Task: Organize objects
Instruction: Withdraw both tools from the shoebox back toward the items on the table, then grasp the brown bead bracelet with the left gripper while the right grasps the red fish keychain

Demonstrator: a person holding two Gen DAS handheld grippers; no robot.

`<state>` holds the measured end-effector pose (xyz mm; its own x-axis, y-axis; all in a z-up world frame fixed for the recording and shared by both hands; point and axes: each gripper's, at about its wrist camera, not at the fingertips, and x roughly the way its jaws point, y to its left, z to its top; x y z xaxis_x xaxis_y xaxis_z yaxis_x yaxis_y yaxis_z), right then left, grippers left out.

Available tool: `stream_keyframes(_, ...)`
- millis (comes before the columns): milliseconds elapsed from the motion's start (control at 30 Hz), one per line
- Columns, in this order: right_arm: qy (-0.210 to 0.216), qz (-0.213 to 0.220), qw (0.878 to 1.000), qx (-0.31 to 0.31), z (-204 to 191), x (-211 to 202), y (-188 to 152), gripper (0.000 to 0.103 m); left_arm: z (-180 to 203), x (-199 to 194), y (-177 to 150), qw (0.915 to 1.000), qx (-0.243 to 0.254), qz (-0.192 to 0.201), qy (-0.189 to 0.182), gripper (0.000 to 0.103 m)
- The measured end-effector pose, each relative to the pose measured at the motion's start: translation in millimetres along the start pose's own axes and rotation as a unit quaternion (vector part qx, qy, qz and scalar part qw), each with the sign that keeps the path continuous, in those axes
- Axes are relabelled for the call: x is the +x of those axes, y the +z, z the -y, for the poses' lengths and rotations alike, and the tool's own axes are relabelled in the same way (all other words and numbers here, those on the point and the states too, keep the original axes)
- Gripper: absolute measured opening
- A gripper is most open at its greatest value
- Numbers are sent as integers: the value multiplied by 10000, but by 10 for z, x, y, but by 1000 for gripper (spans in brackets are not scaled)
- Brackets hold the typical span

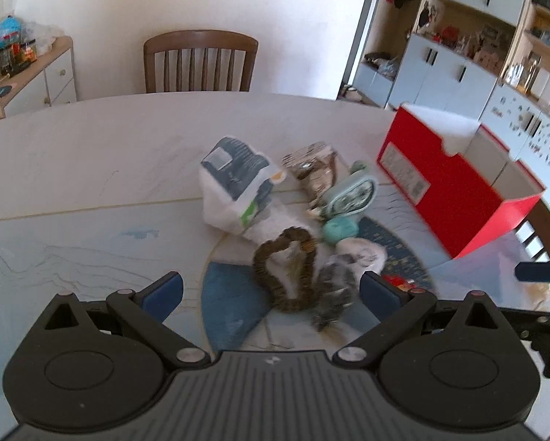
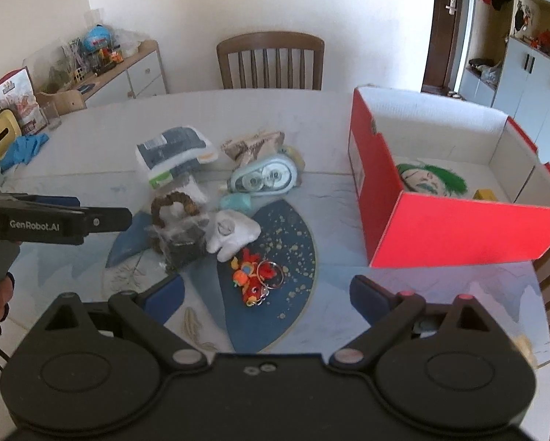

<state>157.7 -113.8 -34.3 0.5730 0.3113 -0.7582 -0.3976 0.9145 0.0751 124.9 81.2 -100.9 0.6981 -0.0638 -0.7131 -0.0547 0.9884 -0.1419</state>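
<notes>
Red cardboard box point(image 2: 455, 228), lid off, standing on the right side of the pale marbled table point(image 2: 91, 147); inside it lie a green-haired mask point(image 2: 434, 180) and a small yellow item point(image 2: 484, 194). Loose objects are clustered at the table's centre, left of the box: a white-and-blue packet point(image 2: 175, 156), a crumpled printed wrapper point(image 2: 254, 145), a pale blue oval case point(image 2: 265, 180), a small teal piece point(image 2: 236, 202), a brown braided ring point(image 1: 286, 270) touching a clear bag of dark contents point(image 2: 183, 239), a white figurine point(image 2: 232, 233), and a red-and-orange keychain charm point(image 2: 256, 279) nearest the right claw. Left claw point(image 1: 271, 288): jaws spread wide, holding nothing, with the braided ring and clear bag between the fingers' line of sight. Right claw point(image 2: 267, 294): jaws likewise wide apart and empty, above the keychain charm. A wooden chair point(image 2: 271, 60) stands at the table's far edge.
</notes>
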Motion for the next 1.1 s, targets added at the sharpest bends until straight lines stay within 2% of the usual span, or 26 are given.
stream_keyframes(133, 0, -94, 10000, -3, 10, 148, -4, 92, -57, 120, -18, 9997, 106, 52, 194, 103)
stream_keyframes(500, -60, -372, 9993, -77, -3, 531, -72, 85, -197, 512, -47, 9996, 139, -193, 179, 101)
stream_keyframes(700, -30, -466, 9988, -157, -73, 686, -83, 80, -205, 615, -19, 9997, 78, -229, 27, 92)
stream_keyframes(767, -53, -491, 9987, -147, -82, 733, -80, 77, -204, 648, -4, 9996, 44, -265, -31, 83)
stream_keyframes(833, -38, -524, 9986, -114, -86, 777, -70, 75, -205, 680, 6, 9995, 27, -304, -87, 79)
stream_keyframes(933, -43, -536, 9985, -121, -99, 826, -54, 73, -195, 707, 25, 9994, 11, -311, -121, 77)
stream_keyframes(1100, -23, -557, 9983, -195, -139, 891, -20, 64, -150, 728, 60, 9992, 93, -308, -245, 58)
